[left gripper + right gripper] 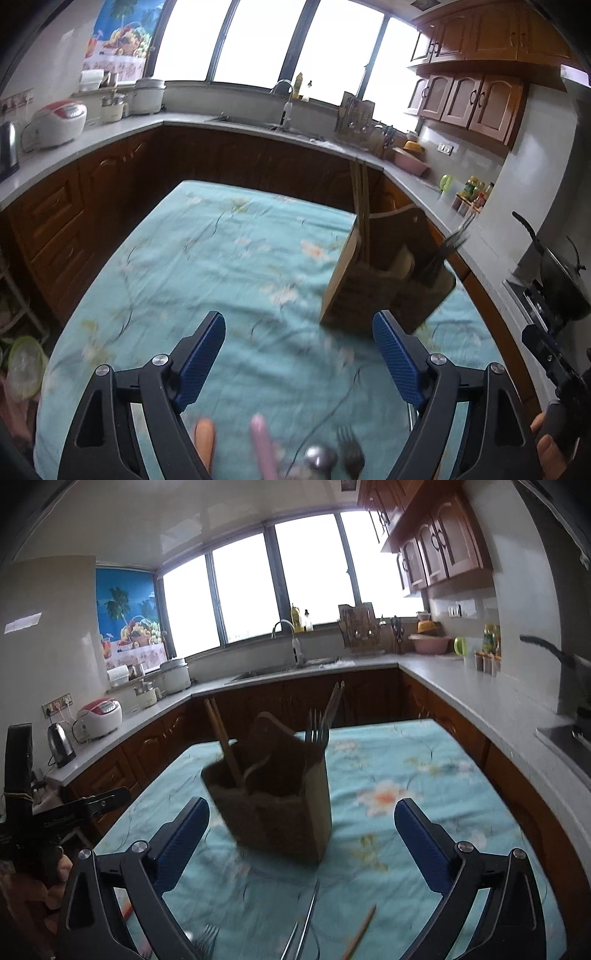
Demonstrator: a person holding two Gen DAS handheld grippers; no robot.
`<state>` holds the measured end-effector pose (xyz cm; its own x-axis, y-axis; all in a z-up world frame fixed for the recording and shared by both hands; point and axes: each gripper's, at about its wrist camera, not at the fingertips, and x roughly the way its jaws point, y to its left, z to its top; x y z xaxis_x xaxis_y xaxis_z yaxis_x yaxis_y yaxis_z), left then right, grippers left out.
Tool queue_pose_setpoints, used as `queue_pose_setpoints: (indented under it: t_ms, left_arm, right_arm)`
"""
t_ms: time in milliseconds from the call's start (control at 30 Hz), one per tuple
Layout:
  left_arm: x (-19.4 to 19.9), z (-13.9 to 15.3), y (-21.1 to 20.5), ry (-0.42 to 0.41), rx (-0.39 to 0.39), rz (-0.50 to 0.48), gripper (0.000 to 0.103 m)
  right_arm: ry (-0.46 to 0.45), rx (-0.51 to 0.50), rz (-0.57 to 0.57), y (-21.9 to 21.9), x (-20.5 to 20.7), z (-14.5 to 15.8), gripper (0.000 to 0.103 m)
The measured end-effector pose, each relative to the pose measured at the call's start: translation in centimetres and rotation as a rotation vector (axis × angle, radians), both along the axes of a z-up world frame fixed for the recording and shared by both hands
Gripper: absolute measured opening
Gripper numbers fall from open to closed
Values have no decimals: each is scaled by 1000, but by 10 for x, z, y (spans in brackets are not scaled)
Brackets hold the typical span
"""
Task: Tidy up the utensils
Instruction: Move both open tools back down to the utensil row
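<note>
1. Left wrist view: the left gripper (299, 332) hangs with jaws apart and nothing between them, above the bench (229, 251). A fork (350, 452), a spoon (320, 458) and a pink handle (263, 443) lie loose below it. The wooden utensil holder (384, 288) looks tilted; a careless bump could tip it.
2. Right wrist view: the right gripper (301, 816) is also apart and empty. The holder already keeps chopsticks (223, 738) and forks (317, 726); a single chopstick (360, 932) waits on the cloth.

Daylight floods through my blown-out windows (266, 40), glaring white. The utensil holder (273, 786) and floral tablecloth (229, 258) smear with motion blur, while fisheye bending darkens my corners.
</note>
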<state>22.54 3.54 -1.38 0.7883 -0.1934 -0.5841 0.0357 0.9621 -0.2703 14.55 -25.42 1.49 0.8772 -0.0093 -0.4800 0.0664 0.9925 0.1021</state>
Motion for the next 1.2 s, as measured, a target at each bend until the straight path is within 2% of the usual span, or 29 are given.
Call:
queue_pose_setpoints:
  t_ms: [300,600,933,1200]
  left_arm:
    - [-56,-1,6,53,17,-6,82]
    - [-87,1,11,94,-3,-2,82]
    - [-103,-9,-3,151,15,-31,82]
    - [-111,-9,-13,155,40,-36,82]
  right_arm:
    - [63,63,-19,-3,-37,-16,102]
    - [120,73,-32,-4,-69,-32,102]
    - [186,102,-57,-8,-99,-60,102]
    - [204,111,-61,-6,-109,-69,102]
